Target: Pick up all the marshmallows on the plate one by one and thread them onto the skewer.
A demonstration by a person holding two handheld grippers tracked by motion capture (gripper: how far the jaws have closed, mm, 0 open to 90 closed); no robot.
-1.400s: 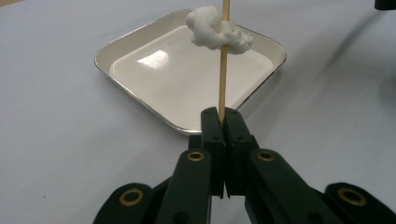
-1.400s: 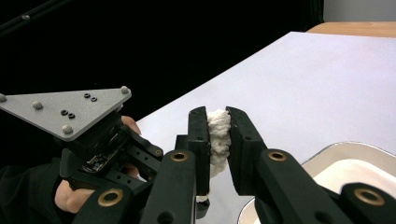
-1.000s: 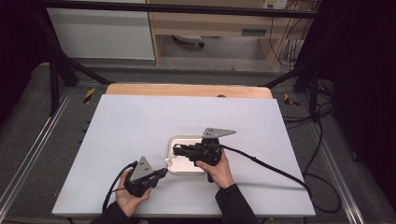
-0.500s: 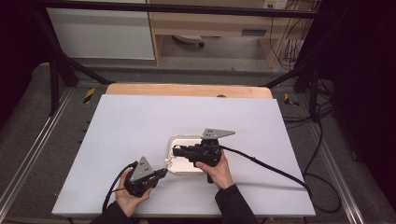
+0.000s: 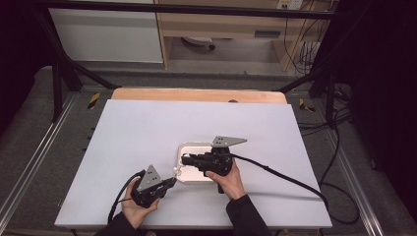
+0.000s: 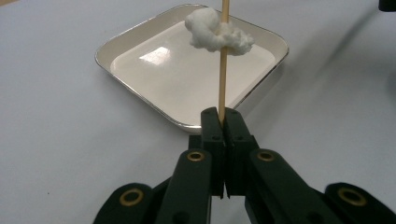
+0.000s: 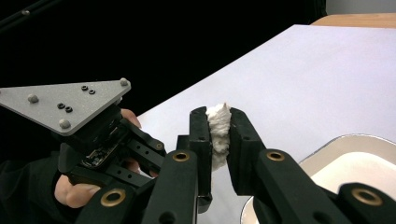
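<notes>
My left gripper (image 6: 223, 114) is shut on a thin wooden skewer (image 6: 222, 70) that stands upright. A white fluffy lump (image 6: 217, 35) is stuck on the skewer, above a white square dish (image 6: 177, 79). In the high view the left gripper (image 5: 169, 181) sits at the dish's (image 5: 189, 150) near-left corner. The right gripper (image 5: 187, 158) lies across the dish and points left. Its jaws (image 7: 218, 116) are shut on a second white fluffy piece (image 7: 218, 128), held just beside the left gripper's grey plate (image 7: 70, 100).
The dish rests on a white table sheet (image 5: 147, 128) with a wooden edge (image 5: 196, 94) at the far side. The right gripper's black cable (image 5: 285, 177) trails off to the right. Metal frame rails (image 5: 29, 167) flank the table.
</notes>
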